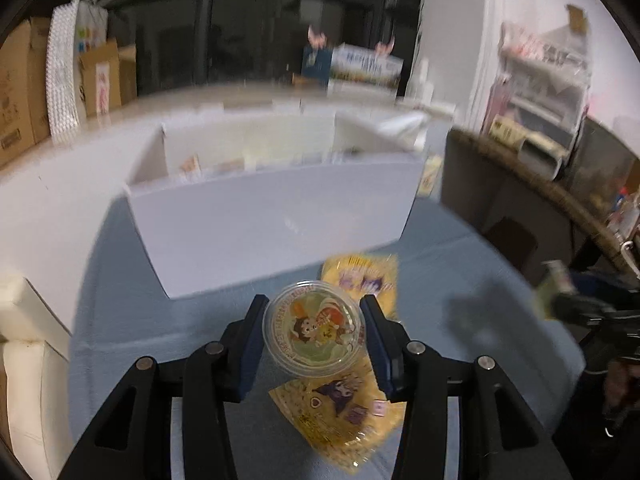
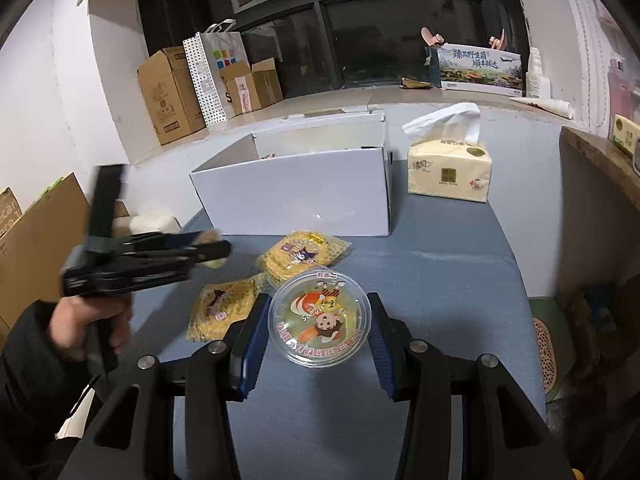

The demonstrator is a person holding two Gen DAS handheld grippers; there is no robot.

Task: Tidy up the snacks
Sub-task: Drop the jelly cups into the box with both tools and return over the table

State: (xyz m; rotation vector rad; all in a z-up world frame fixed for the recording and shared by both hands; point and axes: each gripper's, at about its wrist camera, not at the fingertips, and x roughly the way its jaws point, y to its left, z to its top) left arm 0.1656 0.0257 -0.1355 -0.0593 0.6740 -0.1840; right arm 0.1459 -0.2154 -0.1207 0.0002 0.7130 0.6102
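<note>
Blue-grey surface (image 2: 440,280) filling the middle of both wrist views. At its far side, white box (image 2: 300,196), top open, a few items dimly visible inside. Just right of the box, pale yellow tissue pack (image 2: 448,172), standing apart from it, a white sheet pulled up from the top. Behind, on a ledge under a dark window, brown cardboard boxes (image 2: 168,92).

Nearer, in front of the box, two yellow snack packets lying flat on the surface: far packet (image 2: 300,254) close to the box wall, near packet (image 2: 224,312) beside it and closer to the camera.

Left tool (image 1: 315,300) clenched on first jelly cup (image 1: 314,328), blue pads against both sides of its round clear rim, cartoon lid facing up; seen over the two yellow packets, short of the box. View blurred.

Right tool (image 2: 318,298) likewise clamped on second jelly cup (image 2: 320,320), pads pressing its rim, just right of the near packet and in front of the far one.

At the left edge, a hand (image 2: 92,320) in a dark sleeve gripping the left tool's handle.
</note>
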